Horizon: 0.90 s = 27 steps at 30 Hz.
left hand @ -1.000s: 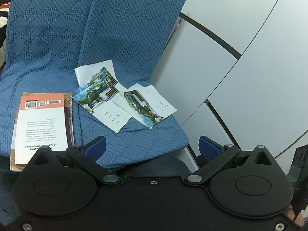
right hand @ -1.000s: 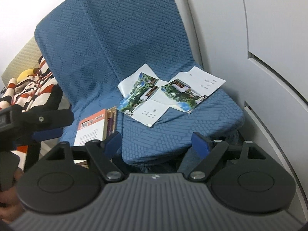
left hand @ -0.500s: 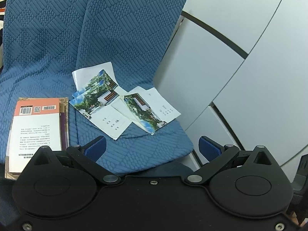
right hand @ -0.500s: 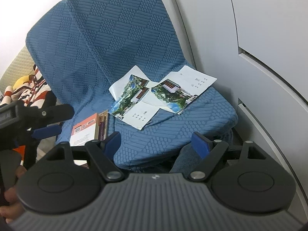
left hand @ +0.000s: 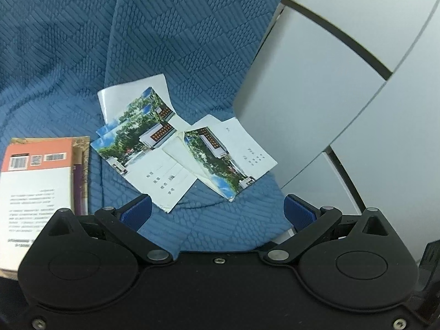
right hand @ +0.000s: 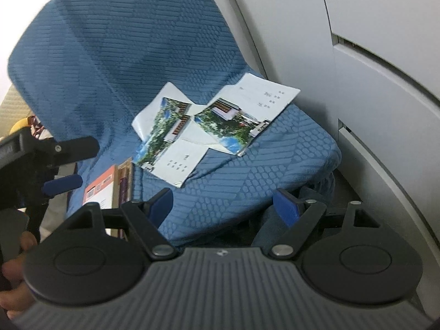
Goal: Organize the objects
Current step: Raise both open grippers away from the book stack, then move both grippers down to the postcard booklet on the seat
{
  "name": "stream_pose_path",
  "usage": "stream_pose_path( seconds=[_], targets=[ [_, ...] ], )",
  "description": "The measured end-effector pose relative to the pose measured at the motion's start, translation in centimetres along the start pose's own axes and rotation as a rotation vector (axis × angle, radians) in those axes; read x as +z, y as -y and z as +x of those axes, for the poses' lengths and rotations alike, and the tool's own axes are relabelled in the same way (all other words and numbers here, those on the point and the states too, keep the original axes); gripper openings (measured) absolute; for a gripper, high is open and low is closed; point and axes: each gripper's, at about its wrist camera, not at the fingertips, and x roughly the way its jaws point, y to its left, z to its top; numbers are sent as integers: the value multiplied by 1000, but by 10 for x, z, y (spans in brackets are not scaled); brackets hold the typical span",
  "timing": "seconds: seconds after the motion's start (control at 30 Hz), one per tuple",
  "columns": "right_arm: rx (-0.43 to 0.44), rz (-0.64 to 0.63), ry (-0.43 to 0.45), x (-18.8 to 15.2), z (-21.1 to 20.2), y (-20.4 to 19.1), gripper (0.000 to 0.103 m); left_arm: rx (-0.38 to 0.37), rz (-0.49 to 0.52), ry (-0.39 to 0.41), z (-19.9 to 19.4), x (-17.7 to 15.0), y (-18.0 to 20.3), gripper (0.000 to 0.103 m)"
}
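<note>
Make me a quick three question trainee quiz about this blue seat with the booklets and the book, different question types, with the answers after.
1. True or false: the left gripper and the right gripper both hold a booklet.
2. Multiple choice: the orange-and-white paperback book lies on which side of the scattered photo-covered paper booklets, in the left wrist view? A left, B right, C on top.
3. Fill in: the booklets lie on the ___ textured fabric seat cushion.

Key: 1 false, both are open and empty; 2 A; 3 blue.

blue seat cover: overlapping leaflets, book beside.
</note>
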Motion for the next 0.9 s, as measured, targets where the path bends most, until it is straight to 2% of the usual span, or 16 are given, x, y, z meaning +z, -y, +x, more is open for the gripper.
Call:
stream_pose_path(
  seconds=[0.33, 0.5, 0.63, 0.9],
  targets=[
    [-18, 81, -44, 14, 61, 19, 81, -11, -36, -69, 87, 34, -11, 102],
    [-34, 103, -55, 25, 92, 28, 76, -17, -41, -101, 132, 47, -19, 101],
    [-52, 95, -56, 36, 113, 33, 69, -16, -27, -130, 169, 60, -24, 97],
    [-89, 75, -50, 55, 153, 33, 66, 3, 18, -164, 231, 82, -33, 85]
  ],
)
